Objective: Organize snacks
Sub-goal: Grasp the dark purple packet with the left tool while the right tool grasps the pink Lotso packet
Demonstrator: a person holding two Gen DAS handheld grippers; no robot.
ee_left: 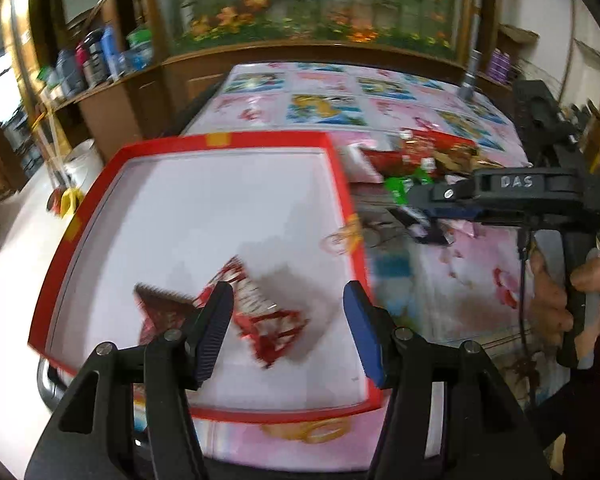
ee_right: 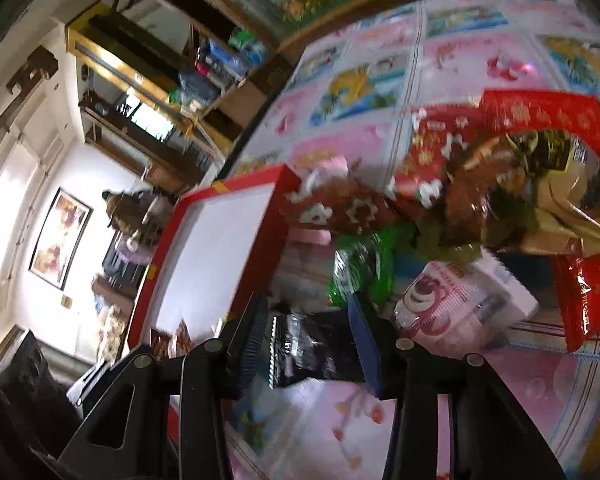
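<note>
Right now the right gripper (ee_right: 306,350) is clamped on a black packet (ee_right: 314,354) beside the tray (ee_right: 276,216). Light and crinkly, it looks best held by its flat middle. Over the tray, the left gripper (ee_left: 288,326) gapes empty.

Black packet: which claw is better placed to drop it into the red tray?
Right. The right claw already straddles the black packet; the left claw hangs open over the red tray.

A red-rimmed white tray (ee_left: 204,216) lies flat on my left, two red packets (ee_left: 256,312) inside it. My other snacks (ee_right: 480,184) lie heaped just right of it; a black packet (ee_right: 312,350) sits between my right jaws.
</note>
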